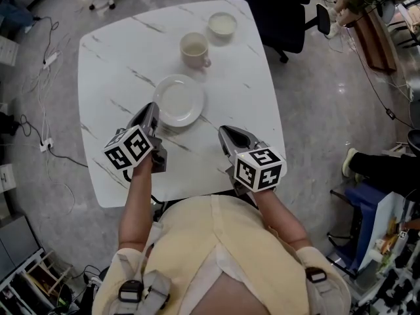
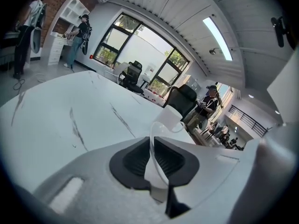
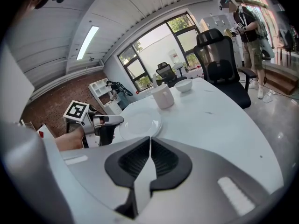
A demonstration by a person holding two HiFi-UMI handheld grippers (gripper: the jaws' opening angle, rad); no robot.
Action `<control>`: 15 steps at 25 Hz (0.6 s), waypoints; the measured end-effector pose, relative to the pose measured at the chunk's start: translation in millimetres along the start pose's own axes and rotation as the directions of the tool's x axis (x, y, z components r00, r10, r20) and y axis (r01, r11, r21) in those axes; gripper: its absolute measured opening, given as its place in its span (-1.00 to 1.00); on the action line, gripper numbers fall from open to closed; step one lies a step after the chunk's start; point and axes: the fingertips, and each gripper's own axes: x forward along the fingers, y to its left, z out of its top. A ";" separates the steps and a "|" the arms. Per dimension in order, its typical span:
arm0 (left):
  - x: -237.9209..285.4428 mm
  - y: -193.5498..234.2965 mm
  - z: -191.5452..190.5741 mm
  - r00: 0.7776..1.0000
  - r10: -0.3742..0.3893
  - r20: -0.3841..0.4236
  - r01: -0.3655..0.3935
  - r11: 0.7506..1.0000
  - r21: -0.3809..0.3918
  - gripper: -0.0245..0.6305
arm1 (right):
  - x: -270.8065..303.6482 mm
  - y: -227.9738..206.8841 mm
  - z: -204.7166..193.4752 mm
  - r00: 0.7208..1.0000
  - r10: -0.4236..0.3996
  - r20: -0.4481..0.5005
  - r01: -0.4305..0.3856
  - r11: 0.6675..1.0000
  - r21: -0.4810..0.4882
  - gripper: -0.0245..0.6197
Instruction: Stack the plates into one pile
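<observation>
The right gripper [image 1: 222, 131] hangs over the near part of the table [image 1: 111, 64], its jaws closed on nothing. The left gripper [image 1: 153, 107] is at the left rim of the plate [image 1: 180, 100], jaws slightly apart with that rim between them; its tip hides that part of the rim in the head view. Beyond stand a mug [image 1: 194, 49], a bowl [image 1: 222, 25] and a black chair [image 1: 275, 8]. Whether the plate is single or stacked is unclear.
</observation>
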 end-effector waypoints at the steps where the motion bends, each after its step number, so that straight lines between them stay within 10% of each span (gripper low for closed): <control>1: 1.3 1.7 -3.0 1.000 0.009 -0.017 -0.008 1.000 0.015 -0.81 | 0.2 1.4 -0.5 1.000 0.002 -0.002 -0.002 1.000 -0.002 -0.90; 15: 17.8 14.4 -18.9 0.985 0.118 -0.126 -0.085 0.967 0.241 -0.77 | 5.5 7.1 -1.2 1.000 0.012 -0.020 -0.012 1.000 -0.011 -0.90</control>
